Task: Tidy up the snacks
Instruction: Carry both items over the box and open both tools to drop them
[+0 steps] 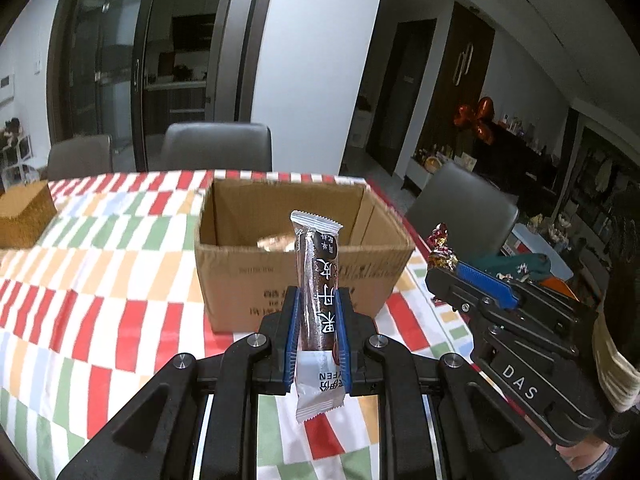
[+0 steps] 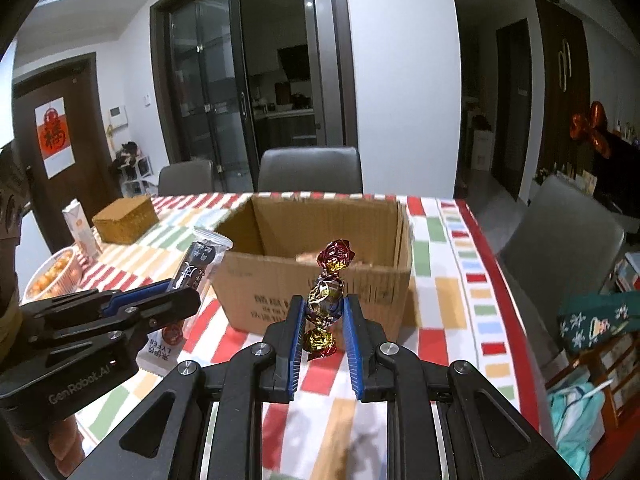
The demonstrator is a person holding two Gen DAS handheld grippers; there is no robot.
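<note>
Baskets and a bowl crowd the bench's left edge. Nearer, the left hand-held gripper pinches an upright snack bar above the cloth, short of the box's near wall. Beside it, the right hand-held gripper clamps a foil candy upright. Open cloth runs rightward to the red edge.

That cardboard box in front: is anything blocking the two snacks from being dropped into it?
Nothing visible blocks them. The cardboard box stands open-topped just ahead. The left gripper holds a long snack bar, the right gripper a foil-wrapped candy. Only the box's near wall lies between.
</note>
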